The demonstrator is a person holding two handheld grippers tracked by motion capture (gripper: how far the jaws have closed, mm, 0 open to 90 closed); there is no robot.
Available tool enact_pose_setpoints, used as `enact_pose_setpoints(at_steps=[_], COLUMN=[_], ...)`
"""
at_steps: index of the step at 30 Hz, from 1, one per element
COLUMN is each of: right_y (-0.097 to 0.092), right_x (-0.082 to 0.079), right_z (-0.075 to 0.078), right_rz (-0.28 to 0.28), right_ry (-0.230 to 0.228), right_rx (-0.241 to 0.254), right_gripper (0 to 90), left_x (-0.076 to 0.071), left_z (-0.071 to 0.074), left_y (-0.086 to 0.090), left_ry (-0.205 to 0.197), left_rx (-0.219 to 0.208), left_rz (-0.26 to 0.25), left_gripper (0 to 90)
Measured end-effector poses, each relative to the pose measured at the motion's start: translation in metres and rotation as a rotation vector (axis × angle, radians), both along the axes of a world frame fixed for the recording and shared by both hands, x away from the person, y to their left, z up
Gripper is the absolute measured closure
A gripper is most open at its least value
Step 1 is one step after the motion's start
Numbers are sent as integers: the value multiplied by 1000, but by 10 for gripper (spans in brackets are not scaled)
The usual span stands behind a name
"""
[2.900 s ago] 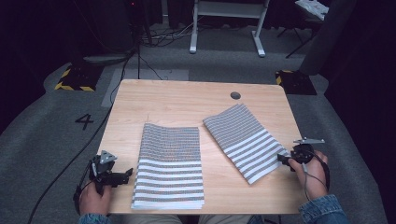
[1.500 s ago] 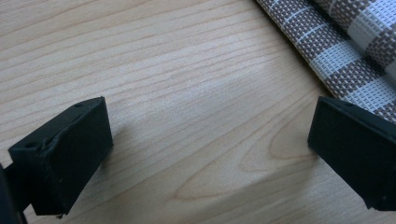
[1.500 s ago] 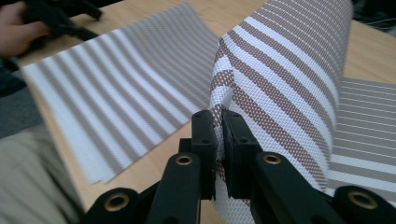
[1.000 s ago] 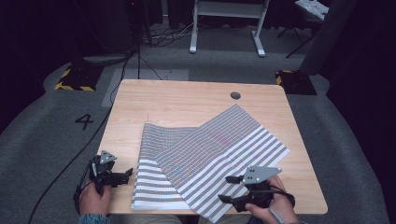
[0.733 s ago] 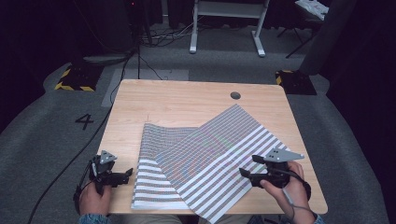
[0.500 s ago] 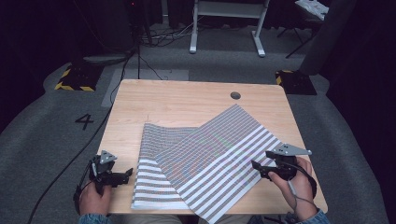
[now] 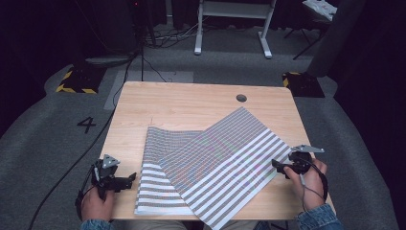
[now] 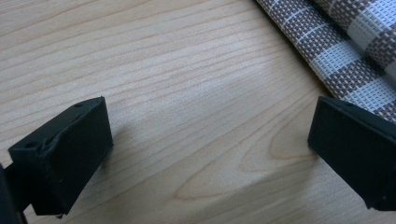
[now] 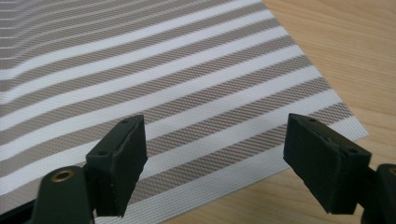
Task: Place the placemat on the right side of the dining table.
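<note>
Your left gripper (image 7: 125, 179) rests with jaws spread over bare wooden table (image 7: 191, 103), just beside the lower striped placemat (image 7: 155, 191). The unfolded striped placemat (image 7: 230, 158) overlaps it; your right gripper (image 7: 277, 165), jaws just opened and gripping nothing, sits at its right edge.

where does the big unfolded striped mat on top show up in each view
High view: the unfolded striped mat lies angled across the table's middle and right, overlapping the folded mat.
Left gripper view: striped weave sits at the top right corner; which mat it is I cannot tell.
Right gripper view: the mat lies beyond the open jaws, one corner at right.
Shared landmark: the wooden table.
</note>
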State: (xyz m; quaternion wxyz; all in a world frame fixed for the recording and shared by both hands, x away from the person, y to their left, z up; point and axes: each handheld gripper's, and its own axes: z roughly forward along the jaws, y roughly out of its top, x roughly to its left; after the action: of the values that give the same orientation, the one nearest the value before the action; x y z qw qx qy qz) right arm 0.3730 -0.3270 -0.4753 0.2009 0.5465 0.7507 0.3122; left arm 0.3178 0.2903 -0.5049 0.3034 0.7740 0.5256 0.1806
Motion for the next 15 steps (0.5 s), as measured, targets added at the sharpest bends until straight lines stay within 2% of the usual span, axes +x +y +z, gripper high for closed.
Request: enact_pose_setpoints(at_steps=[2,4,6,7,8,12,14,15], right_y=[-5,-9,-11,-10,-8,-8,-8,-7], right_x=[3,5,7,6,5,2,1,0], right_z=[-5,-9,-14,-18,-21,-22,-22,-21], right_rz=[-28,-59,-63,-57,-58,-69,-62,-46], right_ry=[-4,14,33,30,5,-16,-18,-19], right_rx=[-4,-16,-12,-24,-40,-39,-34,-29], right_gripper=[192,169,168,143,139,141,176,239], left_x=[0,0,0,0,0,0,0,0], left_z=[0,0,0,0,0,0,0,0], left_y=[0,0,0,0,0,0,0,0], left_ry=[0,0,0,0,0,0,0,0], left_rx=[0,0,0,0,0,0,0,0], left_rz=[0,0,0,0,0,0,0,0], left_gripper=[0,0,0,0,0,0,0,0])
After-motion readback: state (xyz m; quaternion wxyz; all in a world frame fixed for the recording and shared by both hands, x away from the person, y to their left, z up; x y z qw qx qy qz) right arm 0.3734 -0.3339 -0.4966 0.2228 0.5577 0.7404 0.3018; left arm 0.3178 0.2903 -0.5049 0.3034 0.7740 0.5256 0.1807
